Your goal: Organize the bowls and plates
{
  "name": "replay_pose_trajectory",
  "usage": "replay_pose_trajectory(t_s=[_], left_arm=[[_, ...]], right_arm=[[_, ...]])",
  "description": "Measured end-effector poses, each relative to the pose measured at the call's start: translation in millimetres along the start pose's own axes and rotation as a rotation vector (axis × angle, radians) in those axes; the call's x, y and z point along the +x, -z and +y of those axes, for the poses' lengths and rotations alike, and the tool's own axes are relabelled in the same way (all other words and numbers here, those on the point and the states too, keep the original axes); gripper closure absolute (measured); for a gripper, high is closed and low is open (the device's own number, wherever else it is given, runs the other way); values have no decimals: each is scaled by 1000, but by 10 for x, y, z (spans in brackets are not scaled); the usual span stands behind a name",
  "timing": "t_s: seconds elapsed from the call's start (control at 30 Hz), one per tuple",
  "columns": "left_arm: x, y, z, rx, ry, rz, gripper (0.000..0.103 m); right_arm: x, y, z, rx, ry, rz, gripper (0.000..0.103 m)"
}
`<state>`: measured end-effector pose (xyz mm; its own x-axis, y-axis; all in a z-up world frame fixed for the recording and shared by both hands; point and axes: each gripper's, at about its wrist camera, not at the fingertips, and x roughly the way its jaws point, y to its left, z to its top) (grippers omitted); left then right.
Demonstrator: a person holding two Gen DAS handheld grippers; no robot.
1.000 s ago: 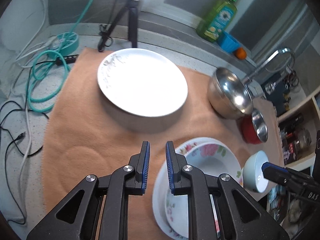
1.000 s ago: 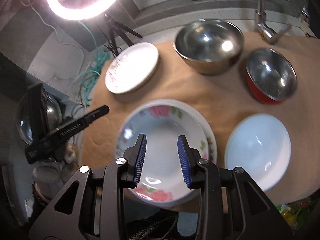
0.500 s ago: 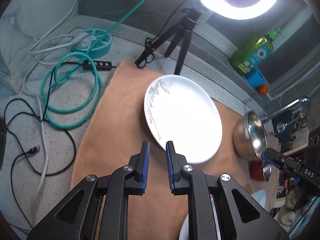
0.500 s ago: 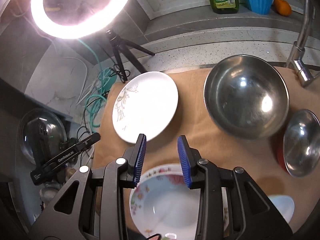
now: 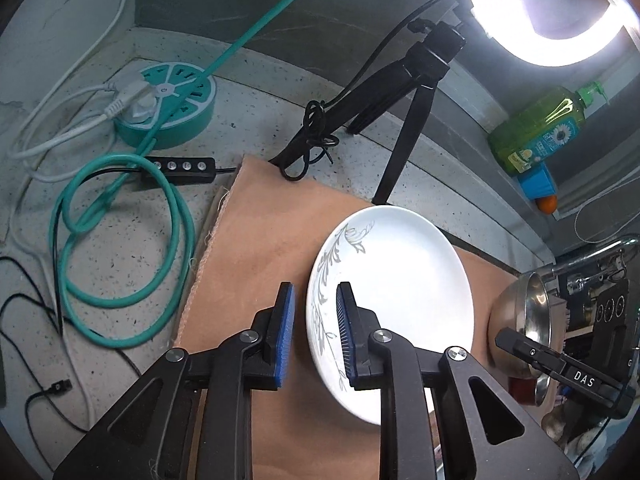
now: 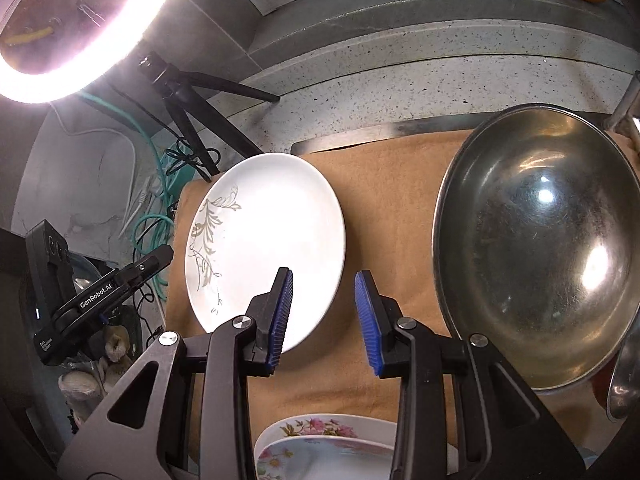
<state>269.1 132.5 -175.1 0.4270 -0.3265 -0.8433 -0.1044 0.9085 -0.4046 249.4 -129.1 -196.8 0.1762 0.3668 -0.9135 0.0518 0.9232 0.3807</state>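
White plate (image 5: 404,280), grey leaf pattern; tan cloth (image 6: 384,184).

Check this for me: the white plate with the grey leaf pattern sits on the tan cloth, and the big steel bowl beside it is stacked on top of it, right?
Not quite. The white plate with the grey leaf pattern does sit on the tan cloth, but the big steel bowl is not stacked on it. It stands apart on the cloth with bare cloth between them, as the right wrist view shows.
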Motion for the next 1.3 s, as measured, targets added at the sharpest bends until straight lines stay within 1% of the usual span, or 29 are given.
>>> replay_pose_trajectory(t_s=[0.23, 0.5, 0.63, 0.83, 0.9, 1.0, 1.1, 1.17, 1.3], left_arm=[[167, -70, 22, 1, -7, 28, 83], [249, -92, -8, 4, 1, 36, 84], [284, -101, -13, 9, -2, 38, 84], [334, -122, -30, 26, -7, 40, 87], [354, -130, -42, 35, -9, 40, 87], [386, -140, -68, 47, -12, 42, 90], [425, -143, -89, 56, -12, 47, 92], [442, -141, -114, 61, -9, 49, 94], [447, -144, -127, 66, -6, 47, 94]], right_arm=[[160, -97, 80, -30, 40, 19, 70], [160, -160, 122, -59, 66, 21, 70], [160, -139, 192, -92, 105, 29, 74], [139, -6, 202, -46, 114, 29, 74], [155, 13, 189, -29, 126, 22, 75], [195, 1, 134, 10, 137, 19, 76], [258, -4, 116, 25, 135, 33, 80], [294, -4, 122, 22, 141, 36, 85], [327, -16, 123, 21, 147, 42, 88]])
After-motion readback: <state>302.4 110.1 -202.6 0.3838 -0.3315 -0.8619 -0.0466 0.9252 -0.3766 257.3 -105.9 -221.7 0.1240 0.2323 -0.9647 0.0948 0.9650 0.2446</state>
